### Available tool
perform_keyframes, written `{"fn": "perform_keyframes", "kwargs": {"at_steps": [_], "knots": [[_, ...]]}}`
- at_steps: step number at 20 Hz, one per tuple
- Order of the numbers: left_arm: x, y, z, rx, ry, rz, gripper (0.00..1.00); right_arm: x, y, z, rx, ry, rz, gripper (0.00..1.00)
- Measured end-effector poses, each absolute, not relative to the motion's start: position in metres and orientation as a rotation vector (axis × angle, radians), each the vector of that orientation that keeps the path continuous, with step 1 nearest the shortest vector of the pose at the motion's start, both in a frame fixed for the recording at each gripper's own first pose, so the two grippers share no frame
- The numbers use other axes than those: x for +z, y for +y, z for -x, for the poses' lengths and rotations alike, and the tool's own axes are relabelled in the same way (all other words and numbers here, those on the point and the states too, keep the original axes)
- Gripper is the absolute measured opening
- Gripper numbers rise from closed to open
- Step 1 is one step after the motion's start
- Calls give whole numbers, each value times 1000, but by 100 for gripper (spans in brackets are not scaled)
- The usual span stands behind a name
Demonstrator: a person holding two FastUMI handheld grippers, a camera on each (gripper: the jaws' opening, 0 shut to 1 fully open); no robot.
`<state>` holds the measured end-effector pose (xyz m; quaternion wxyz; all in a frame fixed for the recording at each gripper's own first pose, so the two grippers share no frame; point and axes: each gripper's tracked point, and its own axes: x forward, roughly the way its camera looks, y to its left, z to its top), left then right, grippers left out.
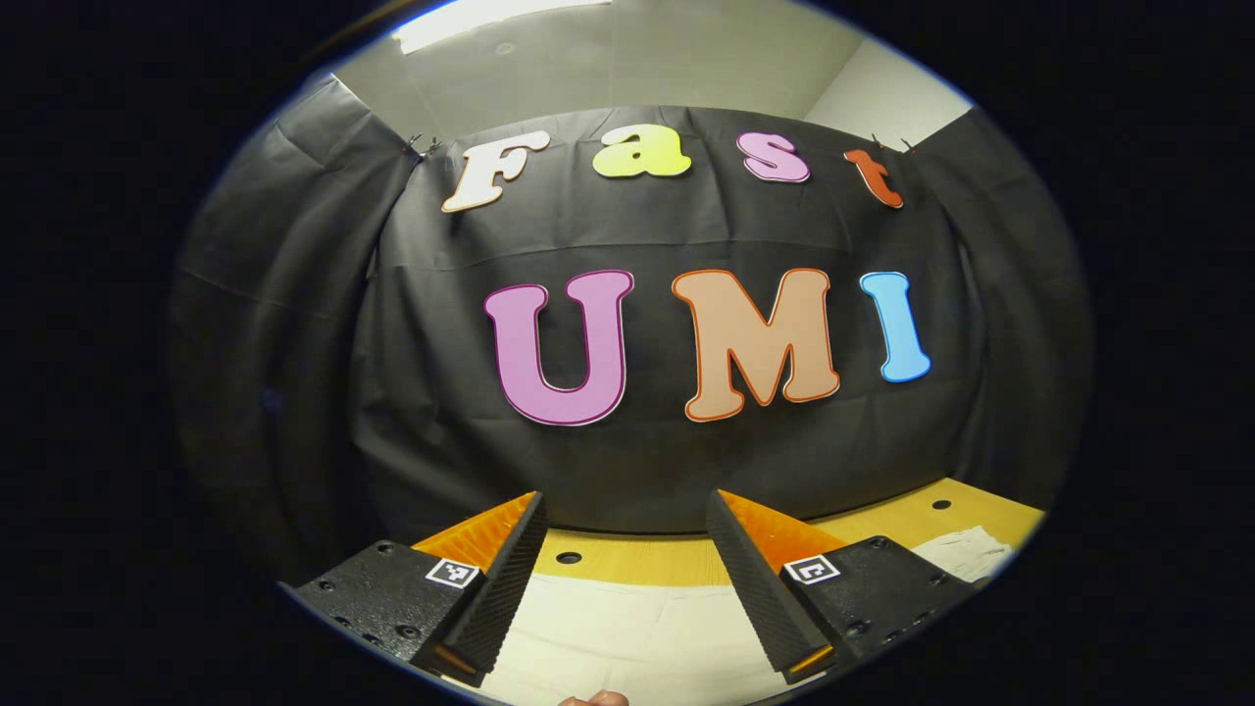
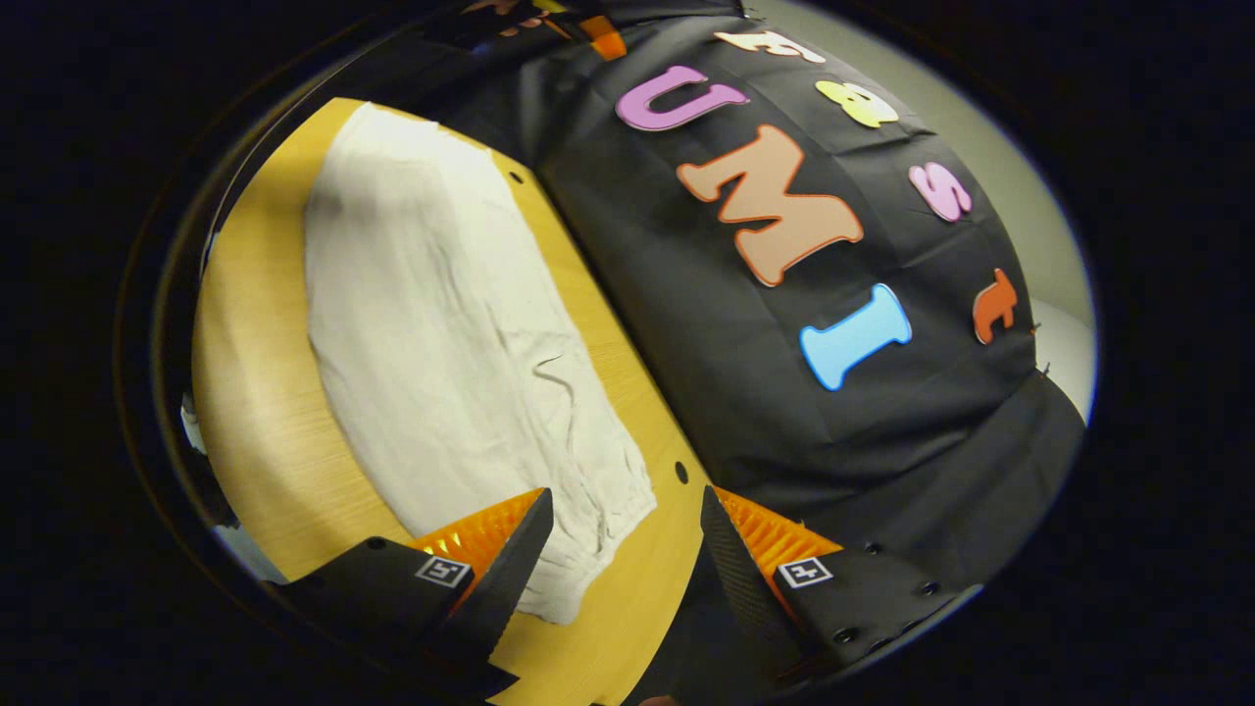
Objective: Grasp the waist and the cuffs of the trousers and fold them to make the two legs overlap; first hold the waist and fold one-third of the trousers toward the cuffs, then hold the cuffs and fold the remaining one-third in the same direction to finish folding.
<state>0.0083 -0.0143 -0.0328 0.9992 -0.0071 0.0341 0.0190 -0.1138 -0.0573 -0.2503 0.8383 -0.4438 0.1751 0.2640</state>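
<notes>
While both grippers hang above the table, findings run left to right, placed against the trousers.

Left gripper (image 1: 627, 579): fingers spread wide, nothing between them; it sits over the trousers, aimed level at the booth wall, with pale cloth directly under the gap.

Trousers (image 2: 441, 333): pale, off-white, lying flat on the table as one long band with the legs overlapped; in the right gripper view they run from the upper left down toward the fingers. A gathered, wrinkled end lies nearest the right gripper; whether that end is waist or cuffs, cannot tell. In the left gripper view a further patch of cloth shows at the far right.

Table (image 2: 255, 412): light wood, bare strip on either side of the trousers, small dark holes along the edge by the wall.

Right gripper (image 2: 627, 559): fingers apart, gripping nothing; it hovers just off the trousers' wrinkled end, its left finger over the cloth, not seen touching.

Wall (image 1: 441, 461): black cloth, just behind the trousers.
</notes>
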Motion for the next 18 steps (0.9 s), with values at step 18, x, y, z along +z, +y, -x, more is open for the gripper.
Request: {"fn": "perform_keyframes", "kwargs": {"at_steps": [18], "knots": [[-49,2,-5,74,105,-46,96,-357,-90,156,785,608,1203,96]]}}
